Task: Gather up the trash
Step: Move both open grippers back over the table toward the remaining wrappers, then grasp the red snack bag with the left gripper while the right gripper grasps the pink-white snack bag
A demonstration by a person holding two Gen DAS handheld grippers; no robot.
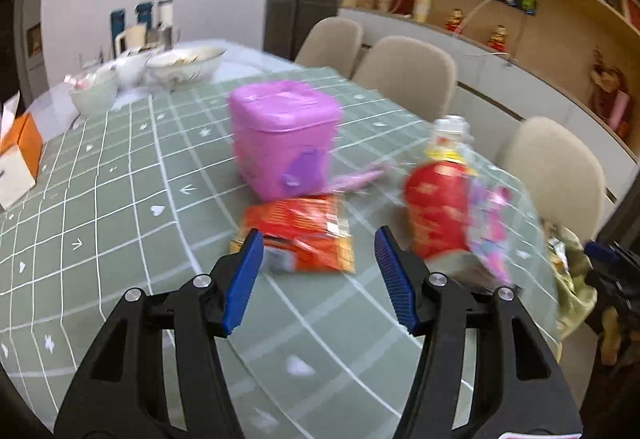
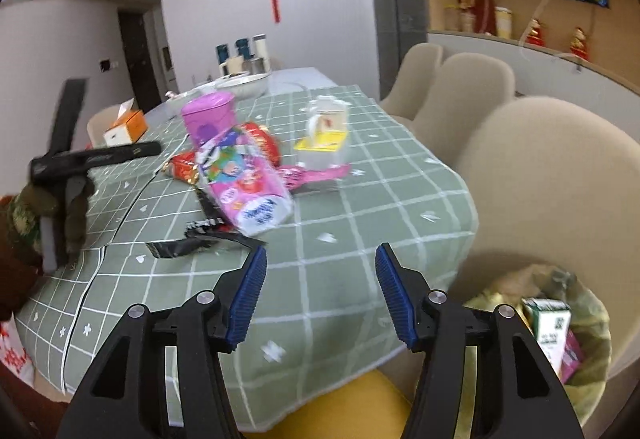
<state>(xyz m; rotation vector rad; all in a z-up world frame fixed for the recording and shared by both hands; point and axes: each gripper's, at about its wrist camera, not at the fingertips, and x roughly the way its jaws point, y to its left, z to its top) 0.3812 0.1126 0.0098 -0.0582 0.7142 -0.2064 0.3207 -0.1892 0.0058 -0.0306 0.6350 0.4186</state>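
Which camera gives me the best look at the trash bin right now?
The right wrist view: the trash bin sits lower right beside the table, its open top facing the camera, a green-and-white carton inside. The left wrist view catches only a sliver of its bag at the right edge.

Green white-checked tablecloth [image 1: 120, 167], pink box [image 1: 282, 135], orange-red wrapper [image 1: 304, 235].

soft even indoor light; strong fisheye bending at the edges; motion blur smears both views, dark vignette corners.
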